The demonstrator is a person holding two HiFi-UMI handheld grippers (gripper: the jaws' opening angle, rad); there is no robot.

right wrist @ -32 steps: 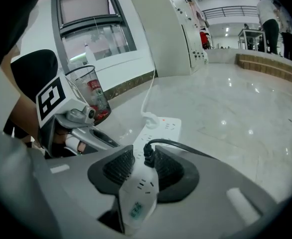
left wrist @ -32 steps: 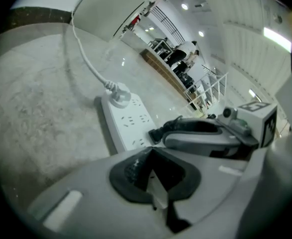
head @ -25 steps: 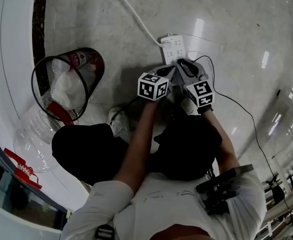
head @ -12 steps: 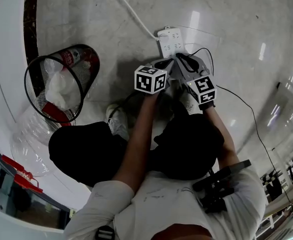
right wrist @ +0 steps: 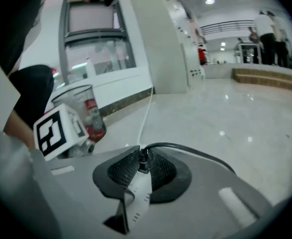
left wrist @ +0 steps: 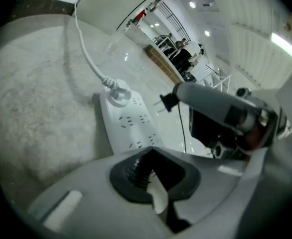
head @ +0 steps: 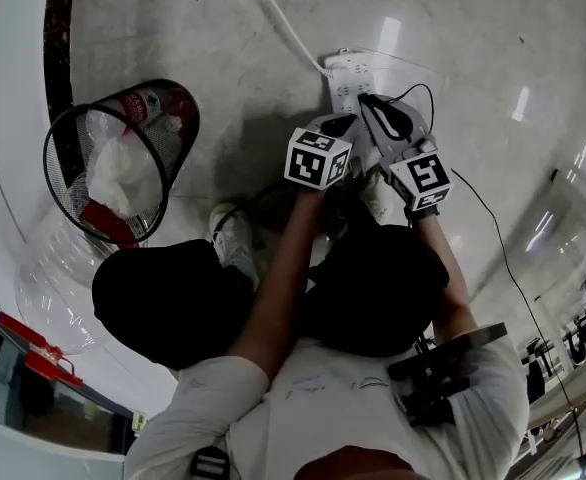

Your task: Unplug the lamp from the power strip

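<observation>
Step in hand: pull-out, judged complete. Your right tool (right wrist: 140, 167), jaws just closing further, clamps the lamp plug (left wrist: 166, 102), its 2 prongs clear above the power strip (left wrist: 128, 126) on the floor (left wrist: 36, 108). Your left tool (left wrist: 151, 176) is closed, empty. Next: carry the plug aside.

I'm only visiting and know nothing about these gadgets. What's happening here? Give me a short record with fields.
Power strip: lying on the glossy floor, with a white plug seated in it
Black plug: out of the strip, prongs bare, held in the air
Right gripper: clamped on the black plug; jaws have just been closing
Left gripper: jaws look closed, nothing between them, near the strip's end
Nearby: wire bin holding rubbish
</observation>
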